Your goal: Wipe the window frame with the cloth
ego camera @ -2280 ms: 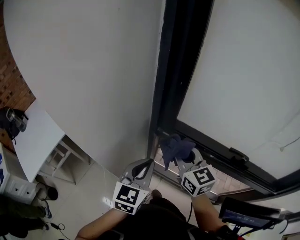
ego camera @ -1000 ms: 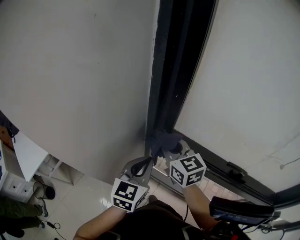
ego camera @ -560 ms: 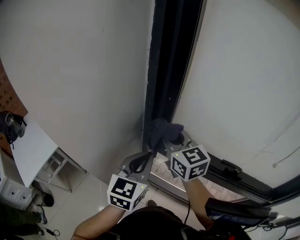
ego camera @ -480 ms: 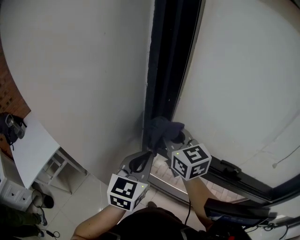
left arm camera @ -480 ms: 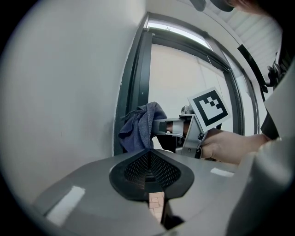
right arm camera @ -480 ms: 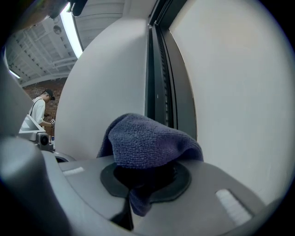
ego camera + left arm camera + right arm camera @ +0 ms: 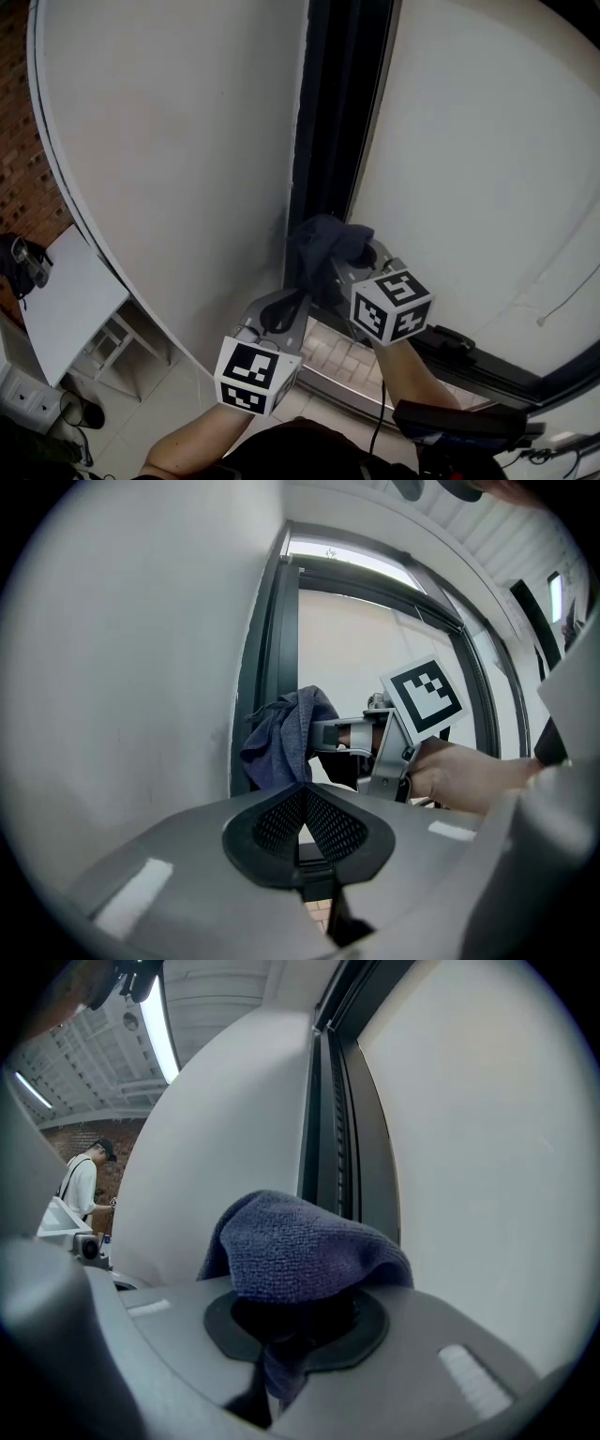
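In the head view, the right gripper (image 7: 345, 262) pinches a bunched dark blue cloth (image 7: 322, 244) against the lower stretch of the dark upright window frame (image 7: 330, 131). The frame runs between the white wall (image 7: 169, 141) and the pale pane (image 7: 487, 141). The left gripper (image 7: 286, 309) hangs lower, just beside it. Wiping of the upright looks under way. The next move likely calls for sliding along the frame with the cloth pressed on and the pinch firm. The left gripper view alone shows its own jaws pressed together on nothing. It also shows the cloth side-on, draped over the right gripper's tips by the frame's edge. The right gripper view shows its jaws clamped on a fold of cloth that hides the tips. It also shows the frame's grooves running ahead and a distant person (image 7: 82, 1188) unseen elsewhere.
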